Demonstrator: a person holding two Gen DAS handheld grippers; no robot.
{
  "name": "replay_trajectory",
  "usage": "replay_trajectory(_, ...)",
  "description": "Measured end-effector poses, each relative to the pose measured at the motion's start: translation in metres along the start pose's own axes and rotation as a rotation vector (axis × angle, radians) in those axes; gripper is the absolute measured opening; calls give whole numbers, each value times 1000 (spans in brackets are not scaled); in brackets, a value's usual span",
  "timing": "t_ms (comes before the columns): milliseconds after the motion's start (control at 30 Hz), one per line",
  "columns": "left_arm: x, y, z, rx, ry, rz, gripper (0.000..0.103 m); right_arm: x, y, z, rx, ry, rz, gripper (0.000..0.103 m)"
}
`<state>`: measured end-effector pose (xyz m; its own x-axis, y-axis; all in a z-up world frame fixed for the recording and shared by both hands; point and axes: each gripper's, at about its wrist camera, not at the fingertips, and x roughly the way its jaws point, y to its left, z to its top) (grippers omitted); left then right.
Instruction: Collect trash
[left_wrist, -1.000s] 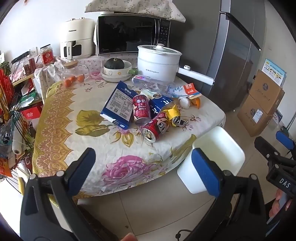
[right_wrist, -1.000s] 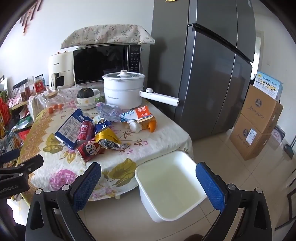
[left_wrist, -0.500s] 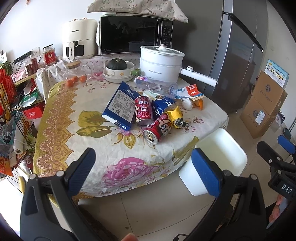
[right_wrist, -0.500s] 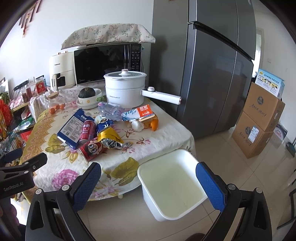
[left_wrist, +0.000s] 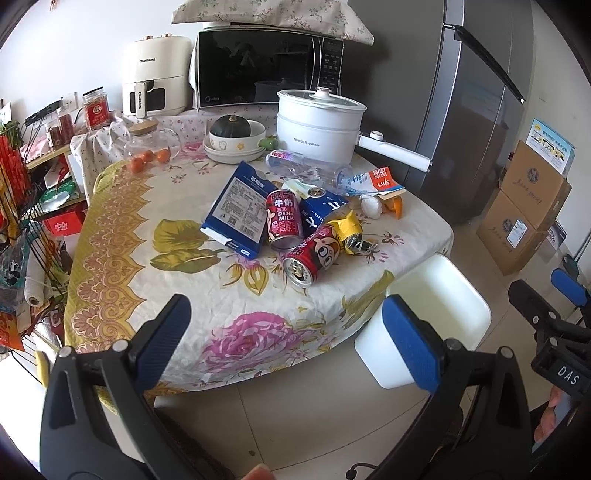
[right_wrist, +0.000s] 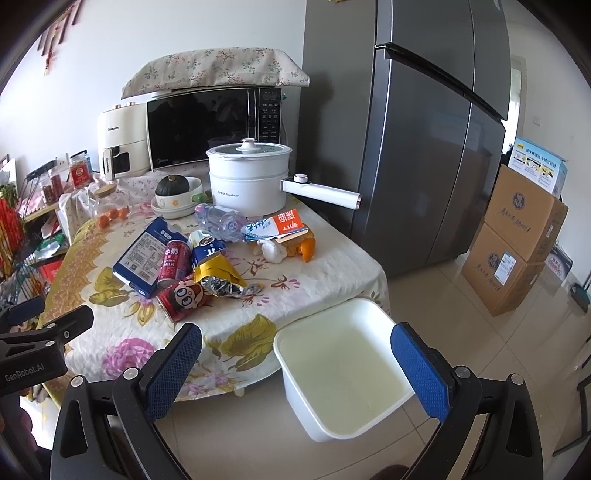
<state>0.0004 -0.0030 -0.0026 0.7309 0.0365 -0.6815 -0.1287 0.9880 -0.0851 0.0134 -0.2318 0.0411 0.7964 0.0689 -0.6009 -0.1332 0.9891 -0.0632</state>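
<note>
Currently both tongs hang off the counter's near edge, over the floor tiles: left tongs (left_wrist: 284, 332) spread wide, nothing between the pads; right tongs (right_wrist: 295, 369) equally wide, also empty. Trash sits clustered mid-counter (left_wrist: 122, 236): blue packet (left_wrist: 236, 210), upright red milk can (left_wrist: 282, 218) touching it, second red can (left_wrist: 310, 254) lying on its side nearer the front edge, crumpled yellow wrapper (left_wrist: 349, 232) against it, blue carton (left_wrist: 321, 210) behind. Clear plastic bottle (left_wrist: 306, 168) lies toward the far edge by the white pot (left_wrist: 317, 125); orange peel (left_wrist: 395, 205) near the right edge. White bin (right_wrist: 343, 369) stands on the floor just beside the counter's front right corner, empty.
</note>
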Motion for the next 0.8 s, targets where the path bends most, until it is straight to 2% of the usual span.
replay_trajectory(800, -2, -1, 2, -4, 1, -2, 103, 2, -3, -1, 13, 8, -9, 103)
